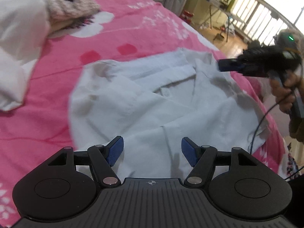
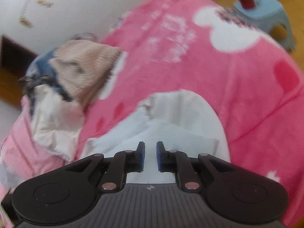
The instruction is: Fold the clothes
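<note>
A bed [image 1: 152,24] covered by a pink blanket with white prints fills both views; beyond it lie a wooden floor, a folding table by bright windows, and a blue stool [image 2: 266,13]. The shirt [image 1: 152,102], pale white with a collar and one visible button, lies on the blanket near the middle of the bed, partly folded, with creases and a raised collar edge. A pile of other clothes [image 1: 62,5], including a beige knit, sits well apart toward the far side.

The left gripper [image 1: 152,151] hovers over the shirt's near part with its fingers [image 1: 115,150] set wide, nothing between them. The right gripper [image 2: 150,156] is over the shirt's collar end; its fingers stand a narrow gap apart, pads clear of the cloth. A hand [image 1: 285,93] holds its handle.

Both views are blurred. The shirt's lower hem is hidden behind the gripper bodies, and its sleeves cannot be made out.
</note>
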